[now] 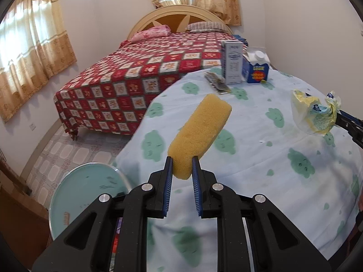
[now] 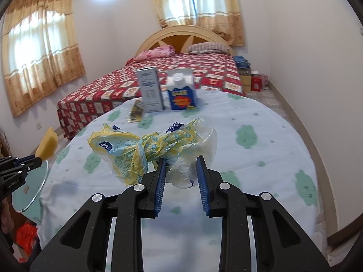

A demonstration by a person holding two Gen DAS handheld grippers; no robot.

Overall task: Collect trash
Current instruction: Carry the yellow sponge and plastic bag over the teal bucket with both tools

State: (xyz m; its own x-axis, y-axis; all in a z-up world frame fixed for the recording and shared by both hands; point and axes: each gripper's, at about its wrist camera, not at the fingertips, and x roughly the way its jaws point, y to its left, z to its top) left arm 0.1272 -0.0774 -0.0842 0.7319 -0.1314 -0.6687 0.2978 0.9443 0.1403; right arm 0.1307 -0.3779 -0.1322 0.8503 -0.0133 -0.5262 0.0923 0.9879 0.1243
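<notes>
Round desk (image 2: 261,158) draped in a pale blue cloth printed with green cloud shapes, filling the lower half of both views. At 12 o'clock on its far edge, 2 cartons upright and just beside each other: a grey-white carton (image 2: 151,89) and a blue carton (image 2: 182,95) with a white screw cap. Flat dark wrapper (image 2: 136,111) lying on the cloth just at 9 o'clock of the grey-white carton.

Left gripper (image 1: 182,161) with jaws pinching the near end of a yellow sponge (image 1: 199,133), lifted clear of the cloth and tilted toward 1 o'clock. Right gripper (image 2: 181,161) with jaws pinching a crumpled yellow and clear plastic bag (image 2: 145,149), bunched and spreading toward 10 o'clock, also held off the cloth.

Past the desk at 12 o'clock, a bed (image 2: 140,83) under a red checked cover, with a pink pillow (image 2: 156,53), a striped pillow (image 2: 207,47) and an arched cream headboard (image 2: 179,35). Beige curtains (image 2: 40,52) over windows at 9 and 12 o'clock. White walls, patterned tiled floor (image 1: 65,151). Round teal glass-edged top (image 1: 86,195) at 8 o'clock of the desk. Small boxes (image 2: 246,77) stacked on the floor at 3 o'clock of the bed.
</notes>
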